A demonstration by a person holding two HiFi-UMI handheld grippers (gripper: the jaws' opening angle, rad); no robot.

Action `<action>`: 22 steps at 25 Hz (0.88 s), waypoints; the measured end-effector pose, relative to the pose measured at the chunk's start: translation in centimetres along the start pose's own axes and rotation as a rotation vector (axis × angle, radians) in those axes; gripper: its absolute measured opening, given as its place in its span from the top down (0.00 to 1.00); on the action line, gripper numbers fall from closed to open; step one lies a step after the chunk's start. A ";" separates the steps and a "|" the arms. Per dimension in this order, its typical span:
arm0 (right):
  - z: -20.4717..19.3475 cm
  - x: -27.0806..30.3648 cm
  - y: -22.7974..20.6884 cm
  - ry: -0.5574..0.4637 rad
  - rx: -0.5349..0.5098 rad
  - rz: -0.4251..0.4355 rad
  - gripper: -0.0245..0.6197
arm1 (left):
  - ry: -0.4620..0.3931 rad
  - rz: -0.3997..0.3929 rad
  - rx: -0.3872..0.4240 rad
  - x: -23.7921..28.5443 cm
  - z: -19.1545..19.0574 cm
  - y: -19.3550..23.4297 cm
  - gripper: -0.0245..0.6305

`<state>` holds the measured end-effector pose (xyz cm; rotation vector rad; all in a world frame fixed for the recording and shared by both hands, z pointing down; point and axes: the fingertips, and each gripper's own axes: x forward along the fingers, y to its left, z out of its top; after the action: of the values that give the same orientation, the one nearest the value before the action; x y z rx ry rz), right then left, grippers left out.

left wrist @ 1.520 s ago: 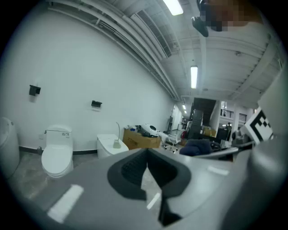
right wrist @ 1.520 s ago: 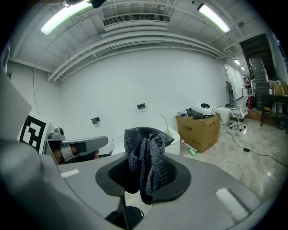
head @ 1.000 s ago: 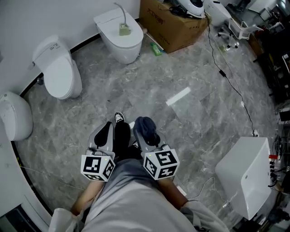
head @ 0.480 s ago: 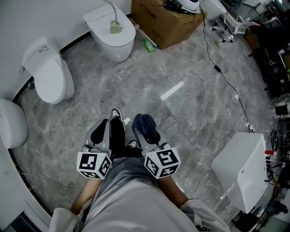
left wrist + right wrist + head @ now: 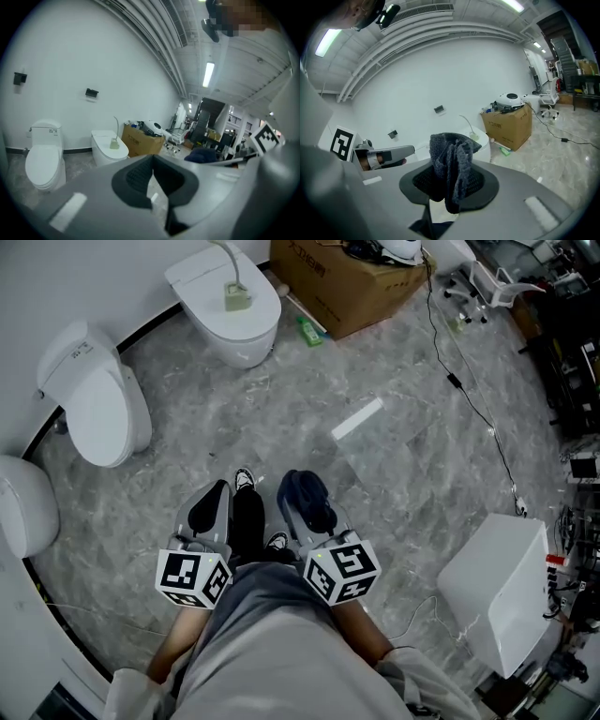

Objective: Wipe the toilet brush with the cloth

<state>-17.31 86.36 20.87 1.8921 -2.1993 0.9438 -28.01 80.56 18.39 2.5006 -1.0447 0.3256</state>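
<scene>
Head view: cloth [image 5: 307,497] covers right gripper [image 5: 300,512] tip.

"Where are the arms?"

"Low and close to the body. The left forearm [image 5: 173,657] and the right forearm [image 5: 364,634] both reach forward."

"And the tongs?"

"The left tongs [image 5: 214,502] are just beside the right tongs [image 5: 302,512]. Both point forward. The left marker cube [image 5: 192,577] and the right marker cube [image 5: 342,570] sit at the back ends."

"Do they hold anything?"

"The left tongs are pressed together on nothing. The right tongs pinch a dark cloth [image 5: 451,161]. It bunches up above the tips."
</scene>
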 end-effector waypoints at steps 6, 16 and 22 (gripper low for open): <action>3.8 5.3 -1.1 0.018 -0.019 -0.026 0.80 | 0.007 -0.034 -0.040 4.3 3.7 3.9 0.96; 10.0 13.5 -1.6 -0.010 -0.019 -0.072 0.80 | -0.010 -0.107 -0.041 10.7 10.0 10.1 0.96; 11.8 16.8 -1.6 0.005 -0.040 -0.078 0.80 | 0.027 -0.144 -0.041 12.3 10.3 12.7 0.96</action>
<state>-15.93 65.88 19.49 1.9409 -2.1080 0.8842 -28.09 60.13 17.28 2.5102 -0.8466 0.2911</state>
